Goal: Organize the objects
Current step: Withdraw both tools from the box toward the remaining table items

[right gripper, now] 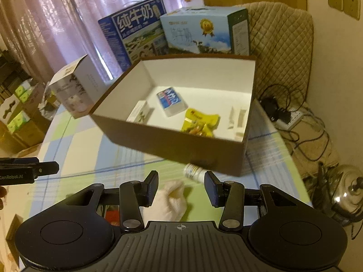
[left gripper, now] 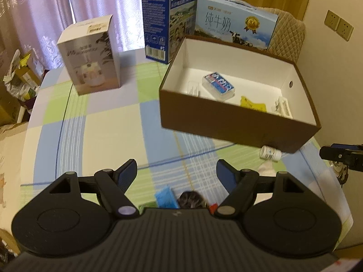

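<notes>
Both your claws are wide open and holding nothing: left gripper (left gripper: 177,174), right gripper (right gripper: 181,189). The brown box (right gripper: 172,145) on the checked tablecloth (left gripper: 102,122) holds a blue pack (right gripper: 170,100) and yellow packet (right gripper: 199,120). A small white bottle (right gripper: 195,172) lies just outside its front wall, near a white cloth (right gripper: 170,201).

Checked tablecloth (left gripper: 109,122) carries brown box (left gripper: 226,124), white bottle (left gripper: 270,153), milk cartons (left gripper: 168,18)
</notes>
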Available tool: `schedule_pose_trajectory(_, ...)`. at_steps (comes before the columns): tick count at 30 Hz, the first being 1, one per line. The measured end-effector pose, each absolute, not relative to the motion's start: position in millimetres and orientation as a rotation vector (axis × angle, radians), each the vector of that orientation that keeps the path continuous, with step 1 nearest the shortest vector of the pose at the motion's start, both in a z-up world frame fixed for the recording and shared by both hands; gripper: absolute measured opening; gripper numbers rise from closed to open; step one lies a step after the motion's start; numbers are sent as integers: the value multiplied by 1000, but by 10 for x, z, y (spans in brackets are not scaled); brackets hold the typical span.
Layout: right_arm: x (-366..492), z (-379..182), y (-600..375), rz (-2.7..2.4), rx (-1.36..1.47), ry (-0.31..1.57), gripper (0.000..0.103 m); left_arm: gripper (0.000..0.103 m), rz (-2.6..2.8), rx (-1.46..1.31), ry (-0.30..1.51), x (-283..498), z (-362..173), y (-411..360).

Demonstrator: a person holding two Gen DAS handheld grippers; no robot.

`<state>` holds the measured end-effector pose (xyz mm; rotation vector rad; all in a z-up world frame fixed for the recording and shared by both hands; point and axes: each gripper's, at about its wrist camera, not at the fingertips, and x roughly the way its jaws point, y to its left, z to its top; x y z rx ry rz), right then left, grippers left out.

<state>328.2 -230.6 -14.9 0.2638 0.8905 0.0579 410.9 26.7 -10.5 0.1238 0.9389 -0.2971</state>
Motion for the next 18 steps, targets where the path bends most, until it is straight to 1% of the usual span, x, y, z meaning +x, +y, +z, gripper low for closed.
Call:
schedule_pose_trajectory(10, 3098, -211, -2216, 86, 270, 913, 42, 74, -258, 104, 990, 3854, -251, 485)
schedule_pose_trajectory(18, 2993, -341, -2132, 94, 276, 948, 42, 74, -234, 94, 1050, 3680, -481, 606)
